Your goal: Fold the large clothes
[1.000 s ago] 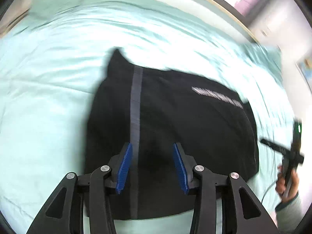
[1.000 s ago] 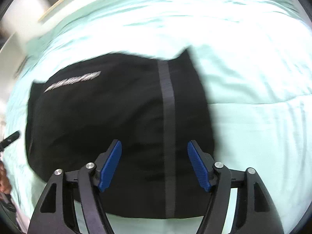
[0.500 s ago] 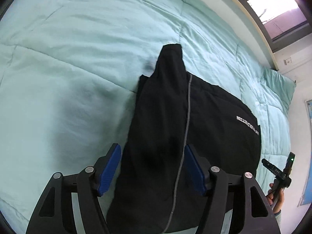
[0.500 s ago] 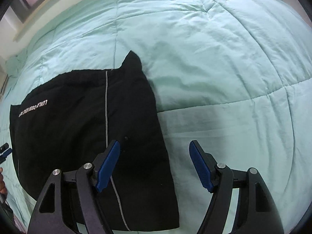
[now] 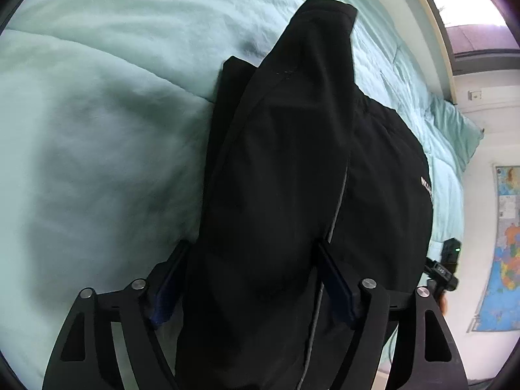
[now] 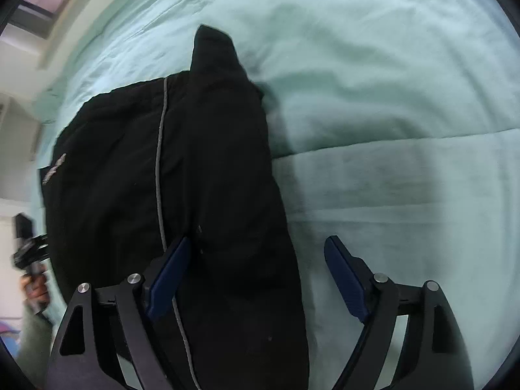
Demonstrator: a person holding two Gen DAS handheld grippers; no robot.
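A folded black garment (image 5: 292, 178) with a thin grey stripe and white lettering lies on a mint-green quilt (image 5: 97, 113). It also shows in the right wrist view (image 6: 195, 178), its narrow end pointing away. My left gripper (image 5: 253, 279) is open, its blue pads on either side of the garment's near end, close above the cloth. My right gripper (image 6: 260, 273) is open over the garment's right edge, the left pad over the cloth and the right pad over the quilt.
The quilt (image 6: 390, 97) spreads wide to the far side and right. A window (image 5: 471, 16) and a wall map (image 5: 507, 243) are at the right in the left wrist view. The other gripper and hand show at each view's edge (image 6: 29, 250).
Both grippers have dropped closer to the garment over the last second. The left gripper now straddles its near end; the right has shifted to its right edge. Both stayed open.
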